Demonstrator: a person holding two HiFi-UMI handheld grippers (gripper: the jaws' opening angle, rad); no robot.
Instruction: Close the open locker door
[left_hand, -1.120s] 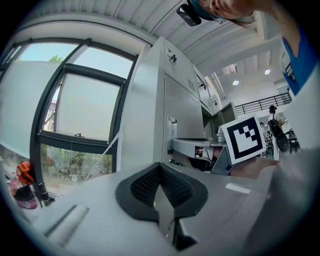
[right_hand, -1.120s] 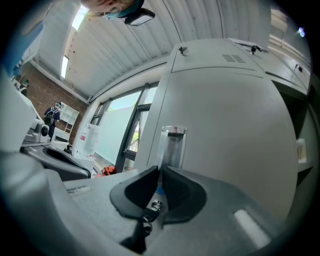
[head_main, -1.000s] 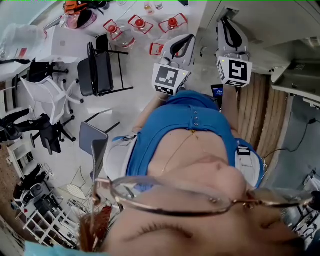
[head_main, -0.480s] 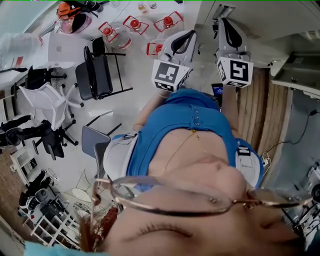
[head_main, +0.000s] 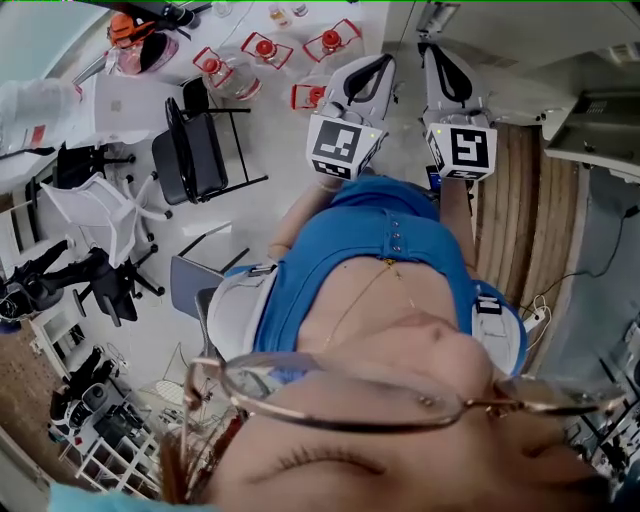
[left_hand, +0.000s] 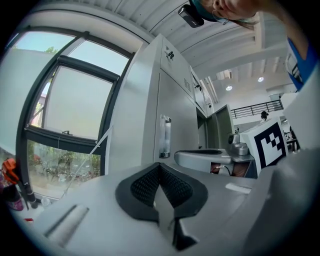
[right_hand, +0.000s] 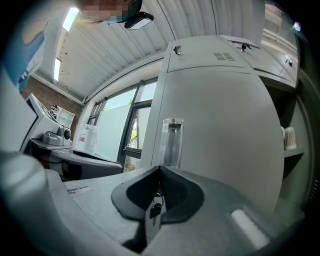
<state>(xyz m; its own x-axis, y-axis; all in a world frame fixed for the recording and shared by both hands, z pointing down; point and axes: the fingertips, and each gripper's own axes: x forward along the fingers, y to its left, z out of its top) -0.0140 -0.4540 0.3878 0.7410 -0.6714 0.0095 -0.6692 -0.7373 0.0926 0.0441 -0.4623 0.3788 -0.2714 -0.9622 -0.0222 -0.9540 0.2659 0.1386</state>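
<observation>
A row of grey metal lockers (left_hand: 175, 115) stands in front of me. In the right gripper view a grey locker door (right_hand: 225, 140) fills the frame, with a recessed handle (right_hand: 171, 142) and a key (right_hand: 156, 210) hanging just past the jaws. An open compartment (right_hand: 291, 142) shows at its right. In the left gripper view a further locker door (left_hand: 220, 131) stands ajar. My left gripper (head_main: 376, 66) and right gripper (head_main: 440, 52) are held side by side, both shut and holding nothing. The right gripper (left_hand: 200, 156) also crosses the left gripper view.
A black folding chair (head_main: 195, 140) and a white chair (head_main: 95, 200) stand on the floor at left. A white table (head_main: 130, 95) carries red-framed bottles (head_main: 265, 48). A large window (left_hand: 75, 110) lies left of the lockers. Wire shelves (head_main: 100, 440) sit at lower left.
Both grippers have edged a little forward toward the lockers, the right one shifting slightly left. Neither has taken hold of anything.
</observation>
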